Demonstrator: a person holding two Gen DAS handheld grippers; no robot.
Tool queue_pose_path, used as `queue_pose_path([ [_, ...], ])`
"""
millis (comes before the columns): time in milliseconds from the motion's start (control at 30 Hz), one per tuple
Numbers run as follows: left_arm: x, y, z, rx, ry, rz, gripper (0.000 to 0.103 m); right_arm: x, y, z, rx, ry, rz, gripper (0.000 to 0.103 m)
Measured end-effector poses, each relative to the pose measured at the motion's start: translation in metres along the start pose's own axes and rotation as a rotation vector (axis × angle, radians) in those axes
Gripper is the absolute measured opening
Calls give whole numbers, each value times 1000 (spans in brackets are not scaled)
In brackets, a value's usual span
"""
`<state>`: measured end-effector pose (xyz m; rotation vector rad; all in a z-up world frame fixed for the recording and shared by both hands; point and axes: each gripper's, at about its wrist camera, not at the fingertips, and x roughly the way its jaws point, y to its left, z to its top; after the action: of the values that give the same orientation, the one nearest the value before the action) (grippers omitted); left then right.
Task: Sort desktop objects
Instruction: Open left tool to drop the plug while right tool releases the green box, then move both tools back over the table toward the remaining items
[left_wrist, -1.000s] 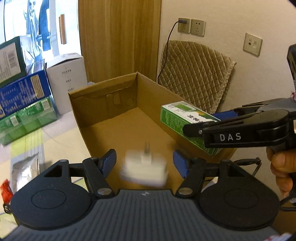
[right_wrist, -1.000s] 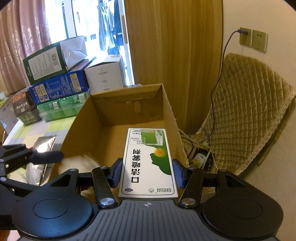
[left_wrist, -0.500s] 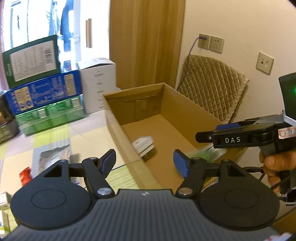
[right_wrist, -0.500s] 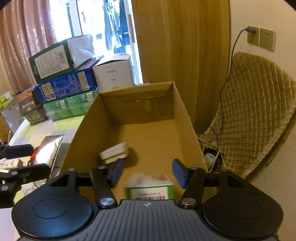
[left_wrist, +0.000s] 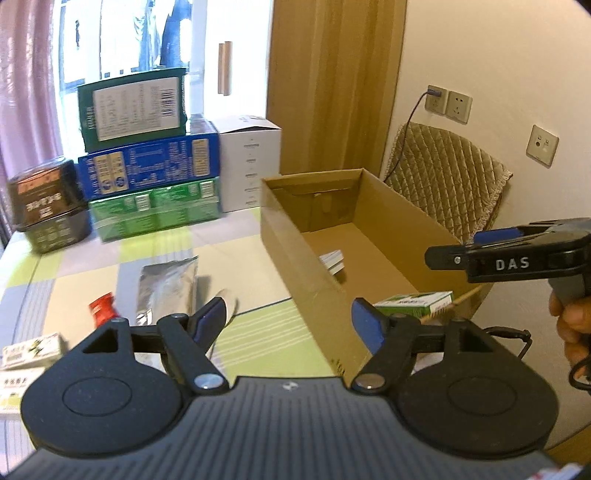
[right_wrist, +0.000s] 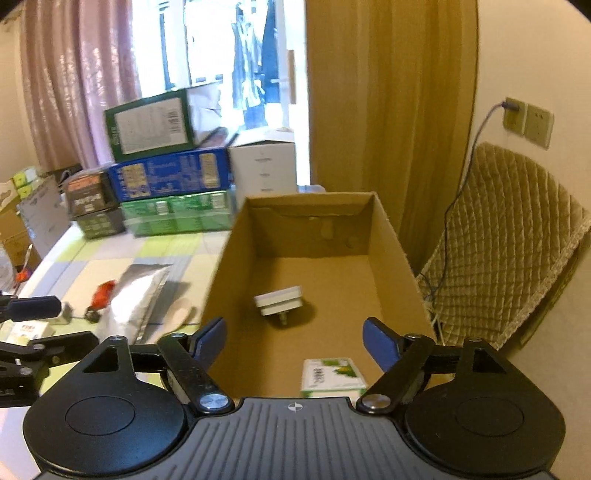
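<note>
Both of my grippers have let go since a second ago: the white plug adapter (right_wrist: 281, 303) that was dropping from the left one now lies on the floor of the cardboard box (right_wrist: 391, 243), and the green-and-white medicine box (right_wrist: 332, 376) the right one held now rests there too, at the near end.

From the right wrist view, my right gripper (right_wrist: 294, 341) stands wide open with nothing between its blue pads (right_wrist: 378, 343). The medicine box sits in the lower middle of the frame, just below and between the fingertips, apart from both. The adapter is a little higher, centre frame, prongs tilted toward me.

From the left wrist view, my left gripper (left_wrist: 288, 321) is also spread wide and empty. It hangs over the box's near left wall, so the cardboard edge runs up between the fingers. The medicine box (left_wrist: 413, 303) shows just beyond the right pad, and the adapter (left_wrist: 332, 261) is farther up, centre right. The right gripper (left_wrist: 447, 256) juts in from the right edge, held by a hand (left_wrist: 570, 321).

On the table (left_wrist: 258, 325) left of the box lie a silver foil pouch (left_wrist: 168, 286), a small red packet (left_wrist: 102, 308) and, at the lower left edge, two small white boxes (left_wrist: 29, 347) (print too blurred to read). Stacked cartons (left_wrist: 147, 162) stand at the upper left.
</note>
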<state>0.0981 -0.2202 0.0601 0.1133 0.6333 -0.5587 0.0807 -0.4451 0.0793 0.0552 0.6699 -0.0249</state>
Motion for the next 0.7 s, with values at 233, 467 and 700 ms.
queue_pose_path([
  [233,-41,24,-24,-37,-4,61,75,-31,47,-11,-43,-31,60,88],
  [467,-81,65,-54,-78,-3,165,87,-51,87,-21,-75,-50,132,93],
  [700,-110,108,-89,-138,6,268,95,-43,127,-41,-100,-24,195,95],
])
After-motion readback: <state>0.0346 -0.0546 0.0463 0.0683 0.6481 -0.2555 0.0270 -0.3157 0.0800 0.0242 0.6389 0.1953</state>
